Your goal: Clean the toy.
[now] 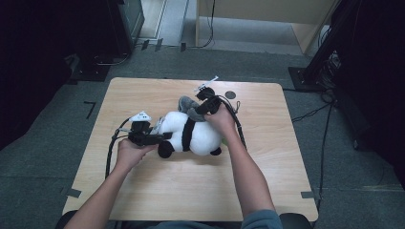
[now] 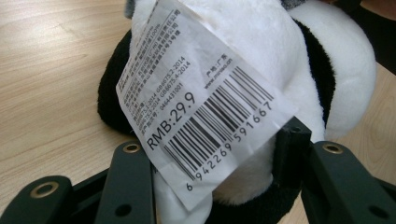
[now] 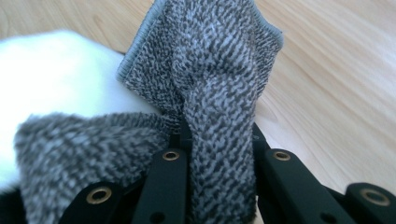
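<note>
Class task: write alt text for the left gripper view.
A white paper tag with a barcode and printed price hangs in front of a black-and-white plush panda lying on a wooden table. The left gripper has its black jaws on either side of the panda's lower body.

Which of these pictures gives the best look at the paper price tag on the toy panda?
The left gripper view: the paper tag lies close to the camera, draped over the plush panda, with barcode and printed price readable. In the high view something small and pale sits beside the left gripper, too small to tell. The right gripper view looks at grey cloth.
</note>
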`<state>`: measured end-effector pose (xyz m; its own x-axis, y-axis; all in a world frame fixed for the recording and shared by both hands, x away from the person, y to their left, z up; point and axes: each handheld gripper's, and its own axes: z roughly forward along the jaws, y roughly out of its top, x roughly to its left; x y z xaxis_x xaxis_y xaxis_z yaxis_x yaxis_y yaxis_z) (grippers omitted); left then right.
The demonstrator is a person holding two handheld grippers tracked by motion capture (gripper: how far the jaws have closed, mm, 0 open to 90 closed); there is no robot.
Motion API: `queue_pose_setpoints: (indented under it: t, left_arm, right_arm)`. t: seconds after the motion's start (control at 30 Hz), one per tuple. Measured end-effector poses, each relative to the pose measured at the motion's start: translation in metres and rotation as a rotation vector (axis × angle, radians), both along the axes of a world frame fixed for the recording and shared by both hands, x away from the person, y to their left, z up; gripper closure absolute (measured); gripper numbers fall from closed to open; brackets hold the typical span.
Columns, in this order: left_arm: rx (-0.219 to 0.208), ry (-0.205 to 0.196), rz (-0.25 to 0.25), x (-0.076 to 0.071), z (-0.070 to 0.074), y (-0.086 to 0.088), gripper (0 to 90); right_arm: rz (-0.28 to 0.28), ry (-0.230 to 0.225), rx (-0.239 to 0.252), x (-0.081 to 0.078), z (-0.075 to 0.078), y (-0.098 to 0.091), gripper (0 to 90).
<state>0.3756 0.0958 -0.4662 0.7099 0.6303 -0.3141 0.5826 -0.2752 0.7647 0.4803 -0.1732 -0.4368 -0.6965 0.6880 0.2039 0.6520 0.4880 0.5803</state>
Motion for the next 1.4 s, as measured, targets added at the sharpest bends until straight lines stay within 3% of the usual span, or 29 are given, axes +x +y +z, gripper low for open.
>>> queue_pose_setpoints:
  t: [0.37, 0.47, 0.67, 0.73, 0.97, 1.13, 1.4]
  left_arm:
    - [0.002, -0.003, -0.007, 0.000, 0.000, -0.001, 53.0]
    - [0.002, -0.004, -0.007, 0.000, 0.000, -0.001, 53.0]
    - [0.004, -0.006, -0.007, 0.000, 0.000, -0.001, 53.1]
    - [0.004, -0.006, -0.007, 0.000, 0.000, -0.001, 53.1]
    - [0.007, -0.009, -0.007, 0.000, 0.000, -0.001, 53.1]
    - [0.007, -0.008, -0.005, 0.000, 0.000, 0.000, 53.0]
    - [0.008, -0.006, 0.000, 0.000, 0.000, 0.000, 52.8]
  right_arm:
    - [-0.045, 0.038, 0.030, 0.002, -0.013, -0.029, 78.3]
    - [-0.062, 0.030, 0.033, 0.002, -0.017, -0.037, 78.3]
    - [-0.094, 0.034, 0.036, -0.005, -0.023, -0.053, 78.3]
    - [-0.101, 0.015, 0.038, -0.009, -0.024, -0.058, 78.4]
    - [-0.131, 0.029, 0.046, -0.017, -0.035, -0.073, 78.4]
    - [-0.145, 0.029, 0.017, -0.025, -0.043, -0.084, 78.4]
    - [-0.135, 0.005, -0.092, -0.035, -0.044, -0.096, 78.2]
